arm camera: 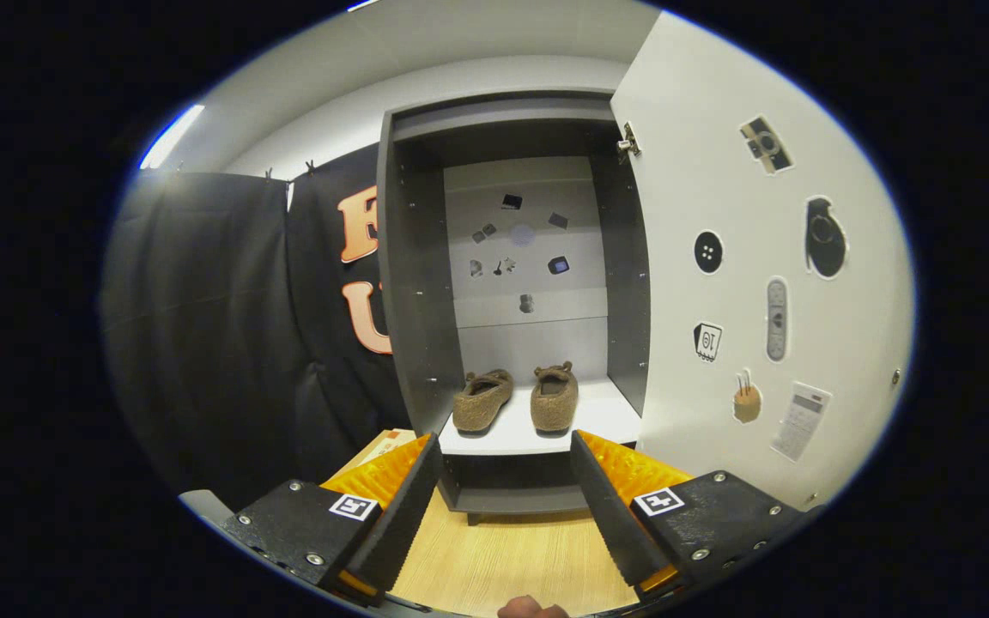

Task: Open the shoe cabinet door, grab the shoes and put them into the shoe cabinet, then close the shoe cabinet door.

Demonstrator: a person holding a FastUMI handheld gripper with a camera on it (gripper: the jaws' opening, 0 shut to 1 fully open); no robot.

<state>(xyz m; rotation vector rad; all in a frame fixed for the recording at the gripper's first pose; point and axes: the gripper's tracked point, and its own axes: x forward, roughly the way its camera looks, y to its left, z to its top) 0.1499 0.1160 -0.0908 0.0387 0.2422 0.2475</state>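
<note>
Inside cabinet (409,257): two slippers (516,399); claw (505,481) agape.

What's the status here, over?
Claw open, empty. Both shoes on cabinet shelf. Door wide open, not yet closed. Nothing in the way.

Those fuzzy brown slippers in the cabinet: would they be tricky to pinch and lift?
The slippers look soft and fleecy, so they would probably squash and flop when pinched. They seem light for their size. The fuzzy surface should grip rather than slip. The gripper is open, holding nothing.
</note>
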